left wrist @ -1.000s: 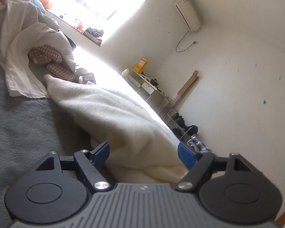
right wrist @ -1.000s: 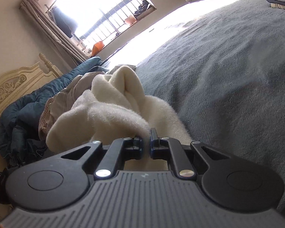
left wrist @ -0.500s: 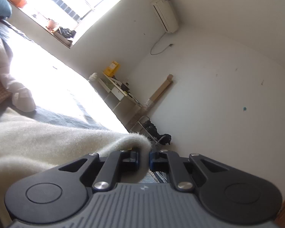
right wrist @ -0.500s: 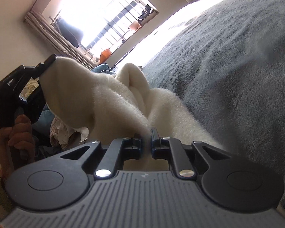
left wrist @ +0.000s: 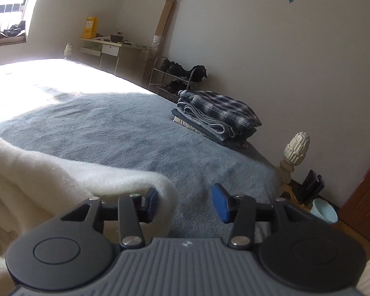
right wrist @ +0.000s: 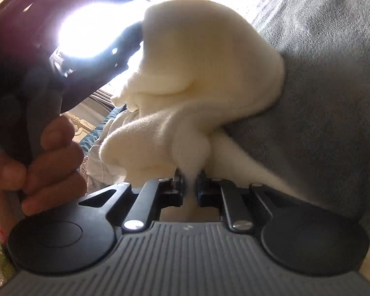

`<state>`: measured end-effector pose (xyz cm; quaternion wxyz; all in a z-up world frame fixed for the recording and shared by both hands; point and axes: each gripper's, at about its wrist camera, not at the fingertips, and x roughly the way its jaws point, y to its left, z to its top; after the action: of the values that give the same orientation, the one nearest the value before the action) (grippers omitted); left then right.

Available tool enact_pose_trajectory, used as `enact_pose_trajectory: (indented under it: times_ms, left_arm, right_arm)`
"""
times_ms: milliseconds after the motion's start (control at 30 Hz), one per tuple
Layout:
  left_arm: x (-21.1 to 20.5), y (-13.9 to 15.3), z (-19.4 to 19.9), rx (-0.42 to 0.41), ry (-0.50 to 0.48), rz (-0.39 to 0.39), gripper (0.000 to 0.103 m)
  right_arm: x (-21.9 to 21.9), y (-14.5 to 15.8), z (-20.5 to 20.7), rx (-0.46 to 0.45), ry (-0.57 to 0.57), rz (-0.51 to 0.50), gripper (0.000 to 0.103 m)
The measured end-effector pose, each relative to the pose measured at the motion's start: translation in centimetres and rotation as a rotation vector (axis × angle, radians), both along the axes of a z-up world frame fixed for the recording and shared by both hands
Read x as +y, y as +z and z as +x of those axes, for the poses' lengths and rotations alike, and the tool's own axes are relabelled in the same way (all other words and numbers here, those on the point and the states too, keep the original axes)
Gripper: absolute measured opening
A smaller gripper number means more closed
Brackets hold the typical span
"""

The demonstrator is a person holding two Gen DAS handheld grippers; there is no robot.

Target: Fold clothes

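A cream fleece garment (left wrist: 61,177) lies over the grey bed cover (left wrist: 111,128) and comes in from the left of the left wrist view. My left gripper (left wrist: 186,197) has its jaws opening. The fleece's rolled edge rests against the left pad (left wrist: 151,198), while the right pad (left wrist: 219,203) stands free of it. In the right wrist view my right gripper (right wrist: 190,182) is shut on a pinched fold of the same fleece (right wrist: 204,61), which bunches up ahead of it. A hand (right wrist: 37,162) holds the other gripper's dark handle close on the left.
A stack of folded clothes (left wrist: 217,116) with a plaid piece on top sits at the bed's far corner. Beyond it are a carved bedpost knob (left wrist: 296,150), a shoe rack (left wrist: 175,79) and a desk (left wrist: 111,46). Unfolded clothes (right wrist: 98,153) lie behind the fleece.
My left gripper shut on the fleece's edge, swung it across the bed toward the folded stack, and now its jaws have parted. The right gripper stays shut, with the other hand now close.
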<state>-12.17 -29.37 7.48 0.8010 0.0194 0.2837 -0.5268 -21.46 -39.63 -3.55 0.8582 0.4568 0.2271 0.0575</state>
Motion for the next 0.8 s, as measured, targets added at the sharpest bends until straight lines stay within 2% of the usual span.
enact_pose_trajectory:
  times_ms: [67, 167, 300, 367, 500, 600, 667, 733, 800]
  left_arm:
    - [1.4, 1.2, -0.3, -0.029, 0.01, -0.005, 0.058]
    - [3.4, 3.0, -1.2, -0.069, 0.032, 0.004, 0.075]
    - [5.6, 4.4, -1.6, -0.092, 0.082, 0.048, 0.081]
    - [6.7, 4.6, -1.7, -0.105, 0.111, 0.075, 0.084]
    - [8.8, 4.3, -1.4, -0.134, 0.16, 0.114, 0.084]
    - [9.8, 3.0, -1.2, -0.152, 0.141, 0.16, 0.086]
    - [10.2, 1.9, -0.9, -0.142, 0.121, 0.193, 0.086]
    - [10.4, 1.2, -0.8, -0.147, 0.112, 0.205, 0.086]
    - [10.5, 0.9, -1.1, -0.191, 0.098, 0.212, 0.086]
  right_arm:
    - [0.0, 0.0, 0.0, -0.001, 0.002, -0.003, 0.01]
    - [0.1, 0.2, -0.2, 0.001, -0.001, -0.019, 0.01]
    - [-0.1, 1.2, -1.2, 0.01, -0.004, -0.092, 0.016]
    - [-0.5, 2.2, -2.2, 0.011, -0.018, -0.16, 0.025]
    - [-1.4, 5.6, -3.7, -0.024, -0.055, -0.314, 0.032]
    - [-2.5, 8.9, -3.0, -0.096, -0.057, -0.401, 0.052]
    - [-2.6, 11.4, -1.5, -0.13, -0.04, -0.459, 0.069]
    - [-2.4, 13.6, 0.6, -0.154, 0.006, -0.524, 0.083]
    - [-1.7, 15.3, 4.4, -0.143, 0.074, -0.592, 0.088]
